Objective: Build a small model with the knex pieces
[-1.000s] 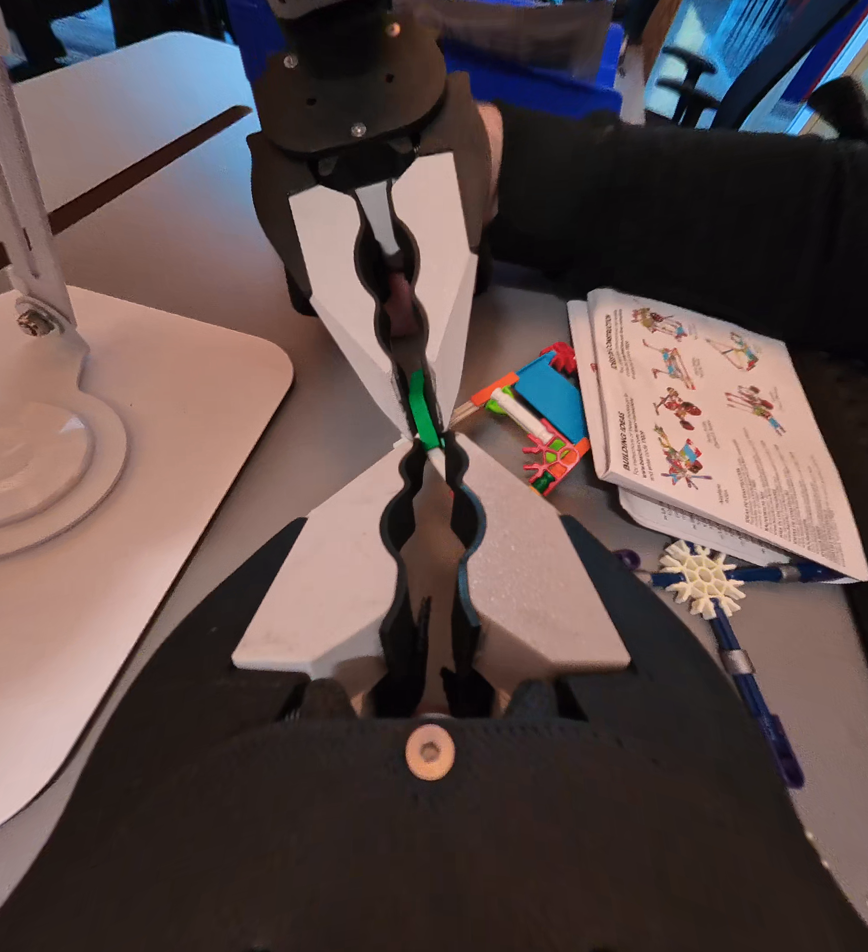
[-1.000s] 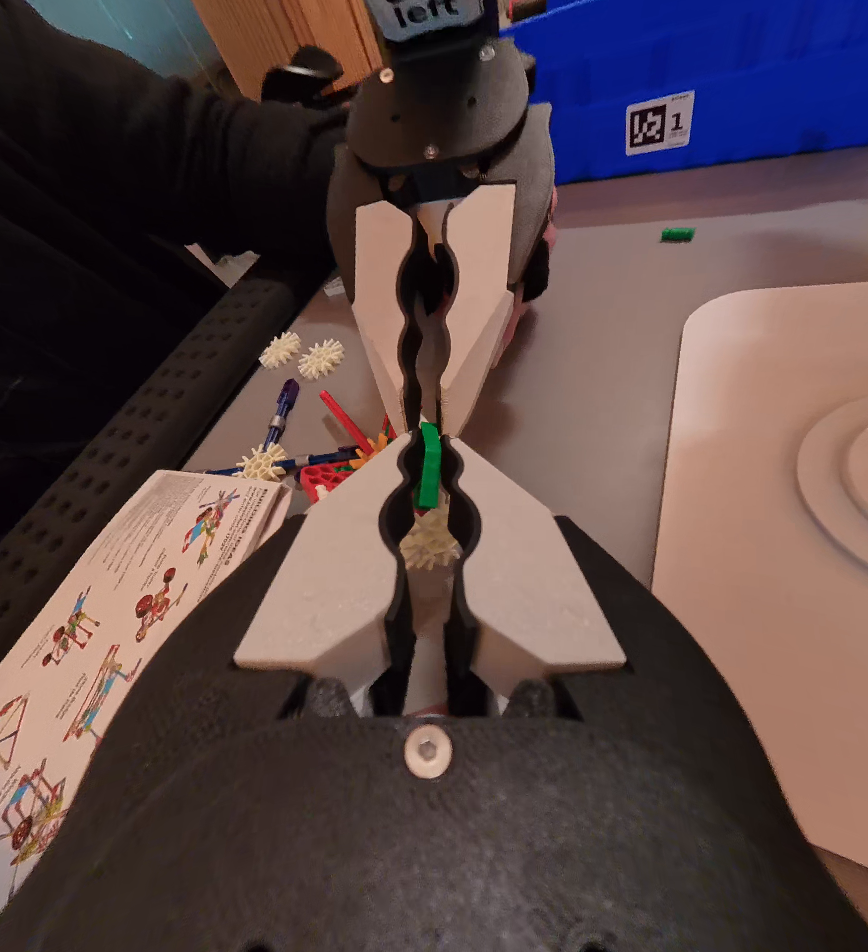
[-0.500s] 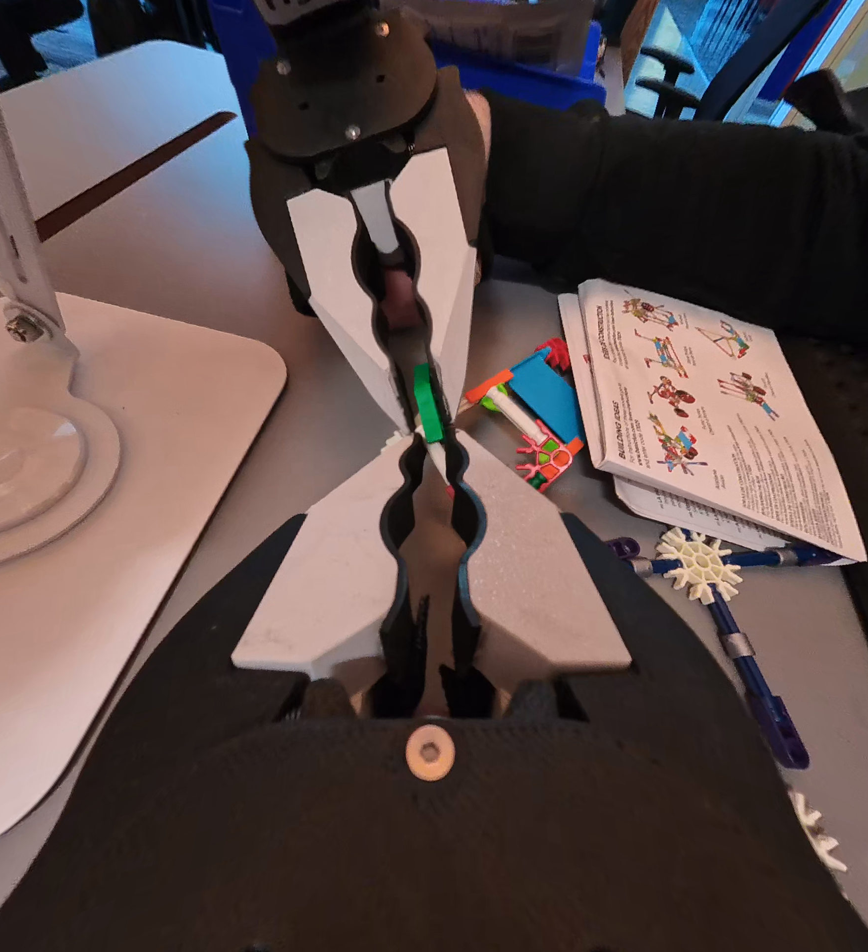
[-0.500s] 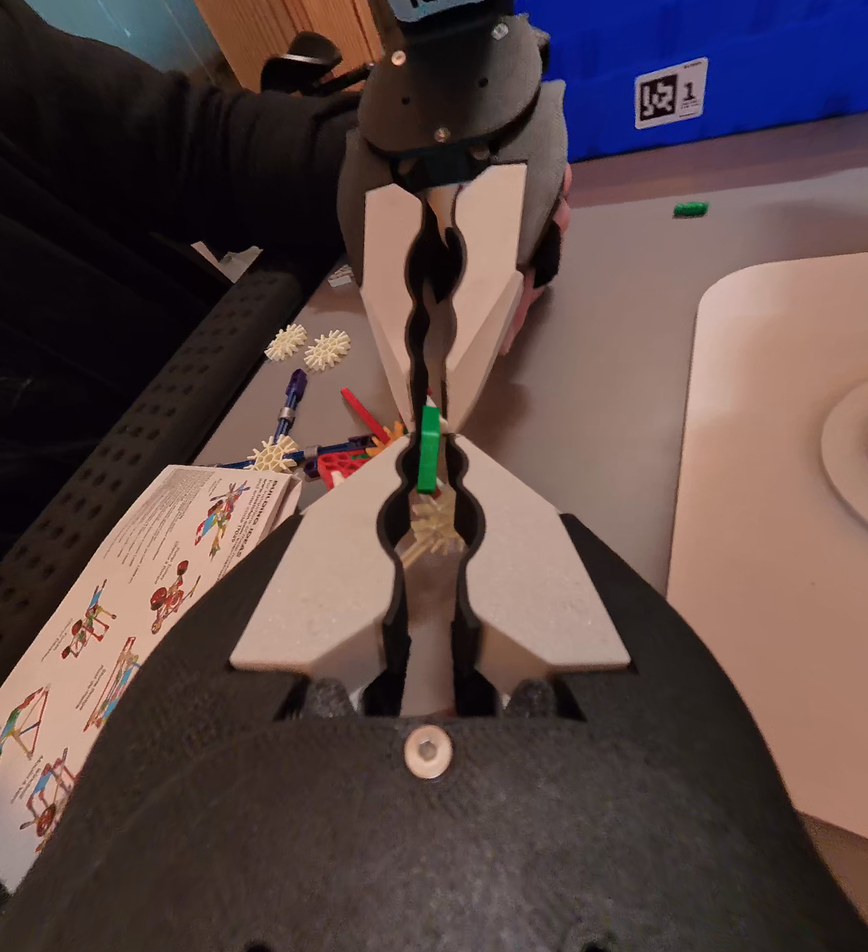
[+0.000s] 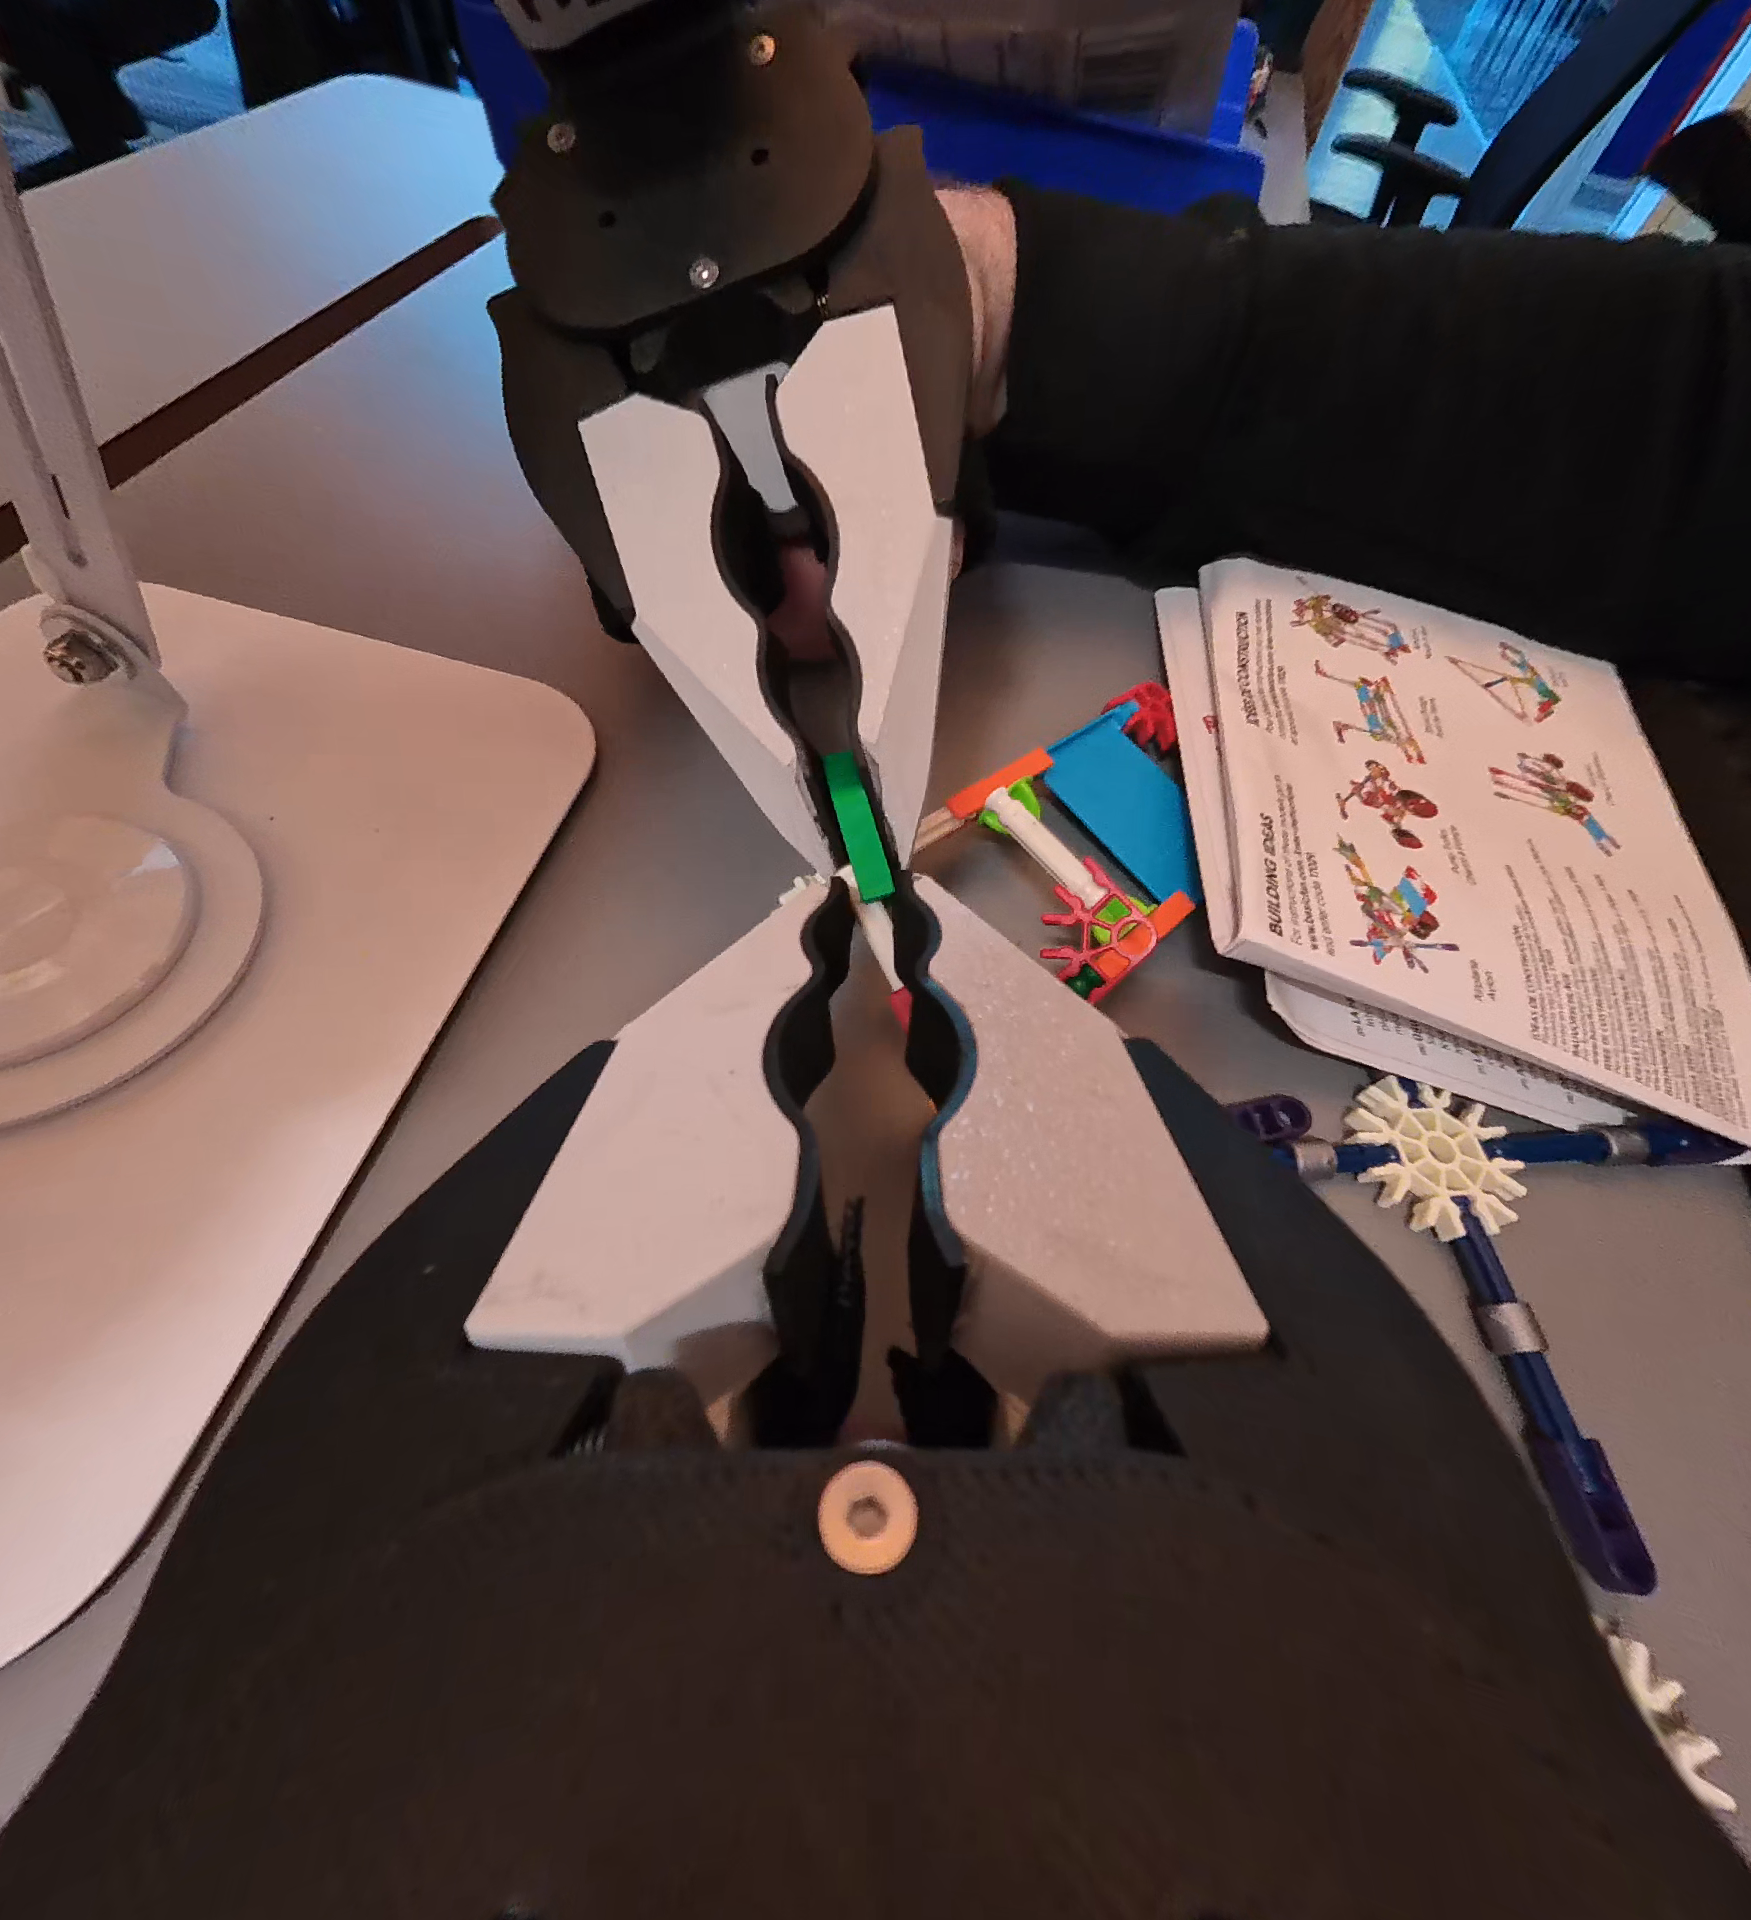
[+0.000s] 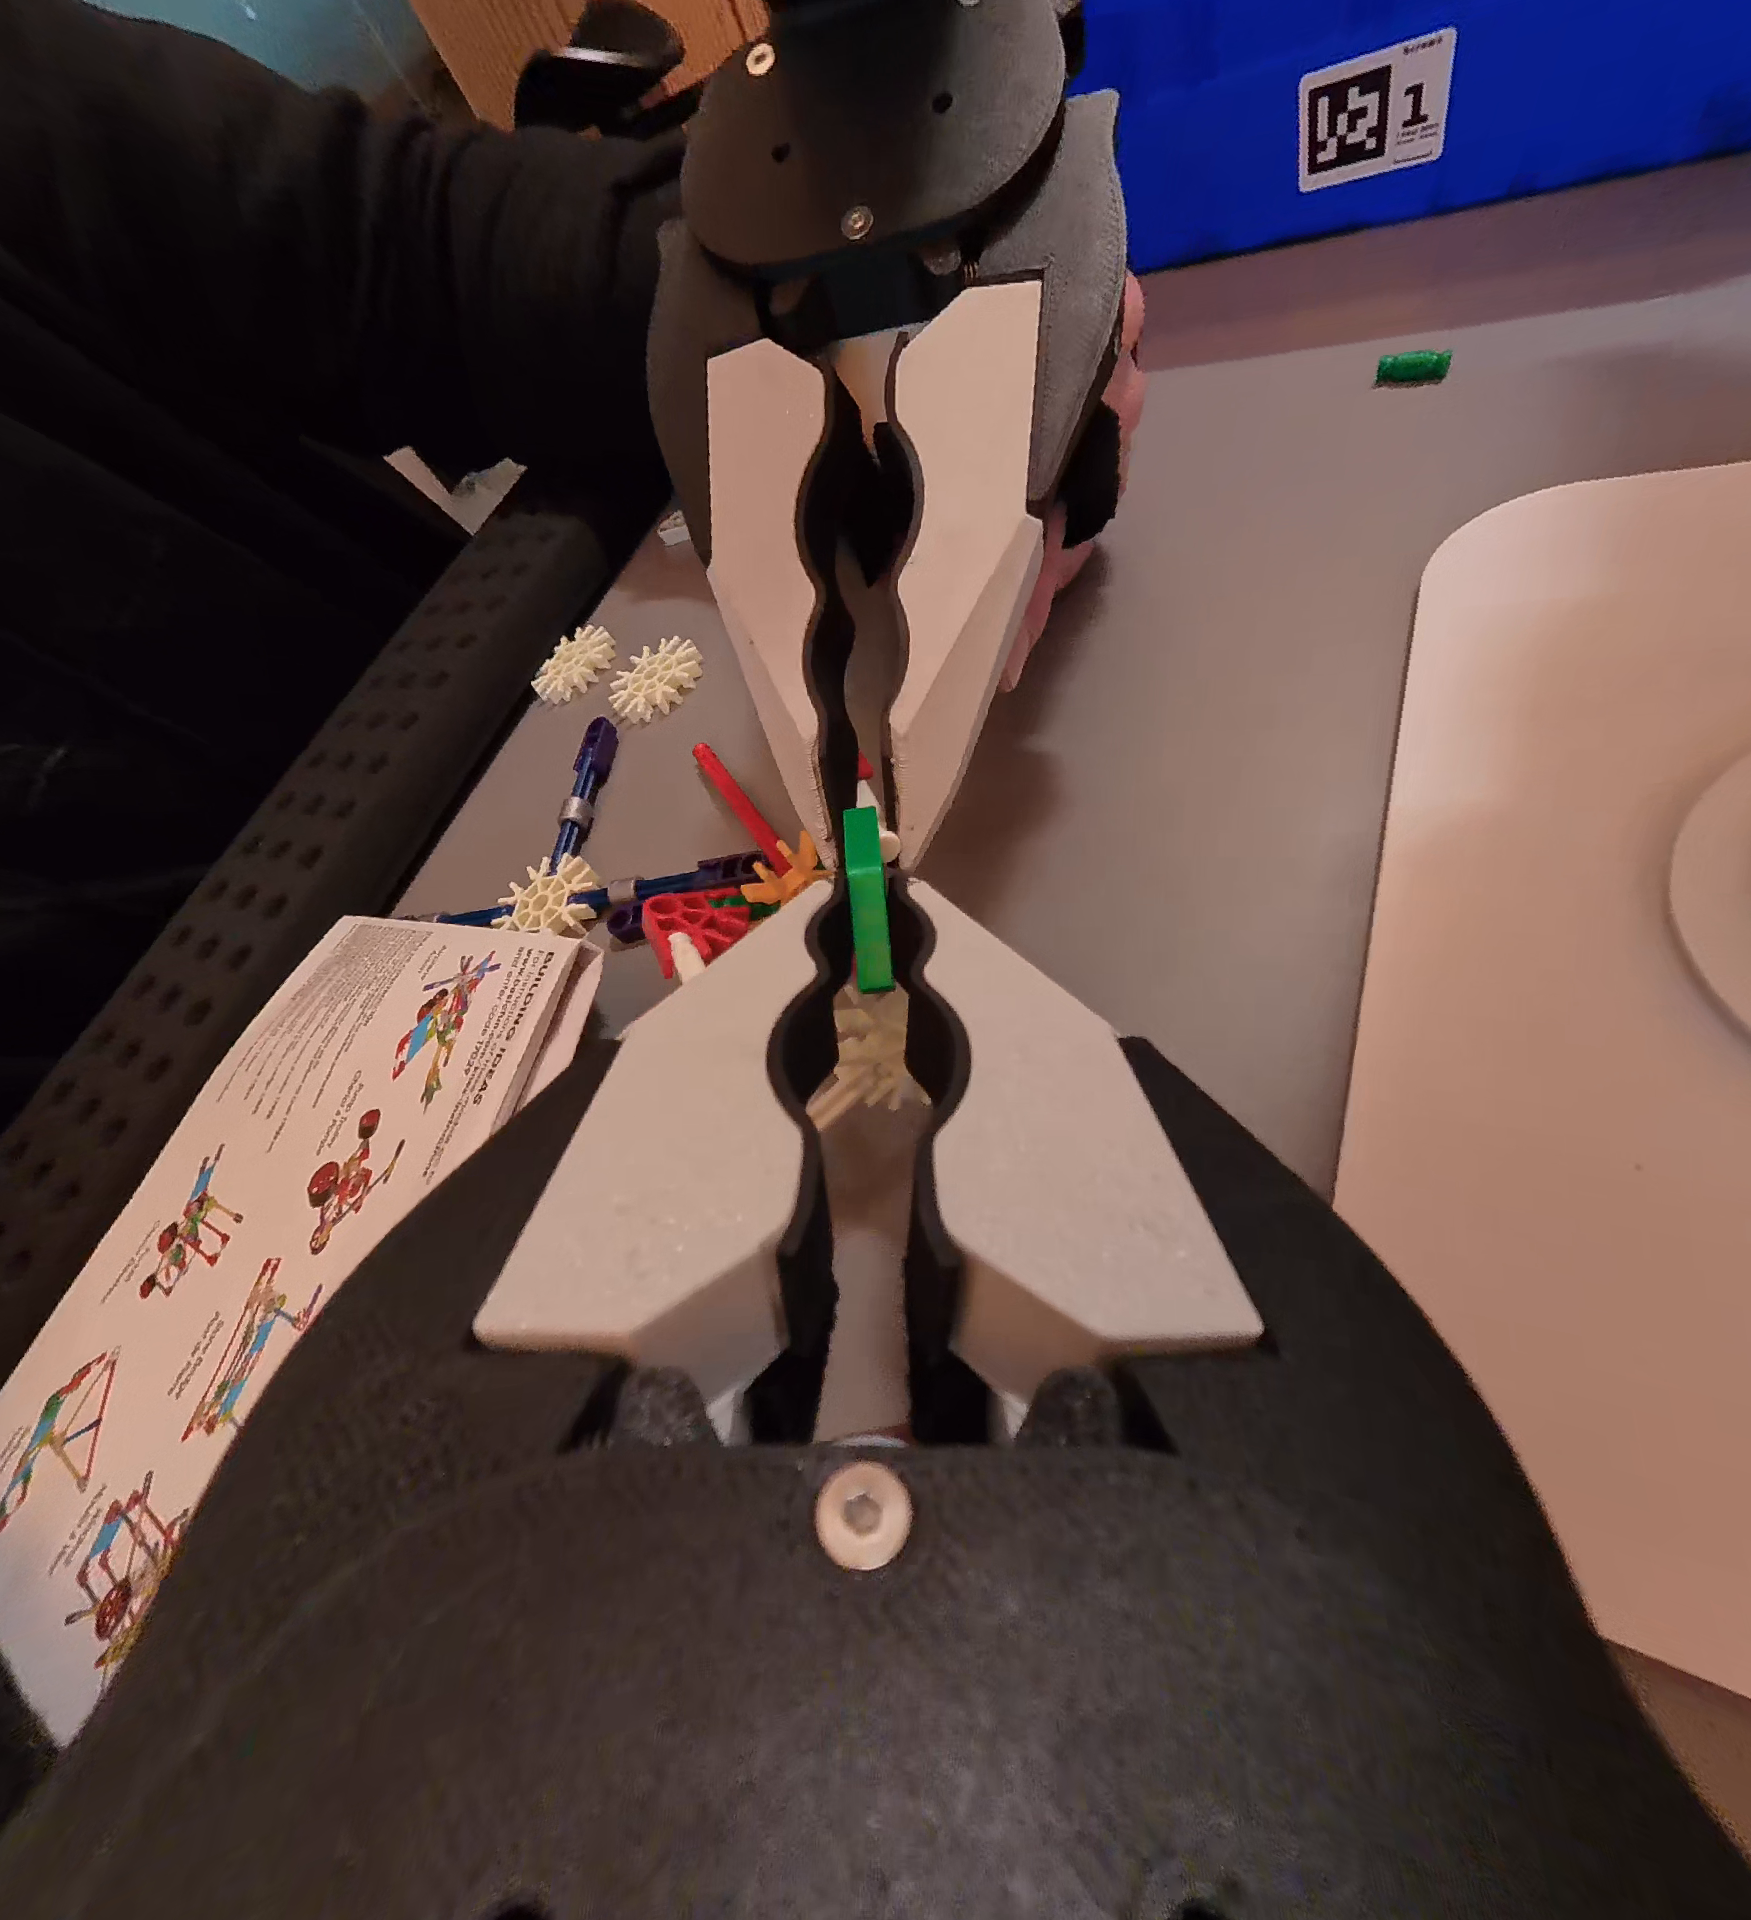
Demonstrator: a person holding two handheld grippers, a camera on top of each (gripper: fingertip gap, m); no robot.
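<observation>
Two hand-held grippers meet tip to tip above a grey table (image 5: 383, 499). The left gripper (image 5: 866, 914) has its fingers drawn together on a white rod (image 5: 879, 940), which runs back between them beside a small red piece (image 5: 900, 1006). The right gripper (image 6: 866, 904), facing it, is clamped on a green flat connector (image 6: 866, 899) standing on edge; the same green piece appears in the left wrist view (image 5: 858, 826) between the far gripper's white fingers (image 5: 663, 582). The rod end and the green connector touch where the tips meet. A cream snowflake connector (image 6: 871, 1049) shows between the right gripper's fingers behind the green piece; whether it is gripped cannot be told.

On the table to the person's right lie a small assembly with a blue panel (image 5: 1125, 805), an open instruction booklet (image 5: 1473, 831), and a cream snowflake connector on blue rods (image 5: 1434, 1151). Two loose snowflake connectors (image 6: 622, 670) and a red rod (image 6: 736, 795) lie near the table's edge. A white stand base (image 5: 279, 831) sits opposite, and a blue bin (image 6: 1629, 114) with a square marker tag, near a stray green piece (image 6: 1411, 367), stands at the far side
</observation>
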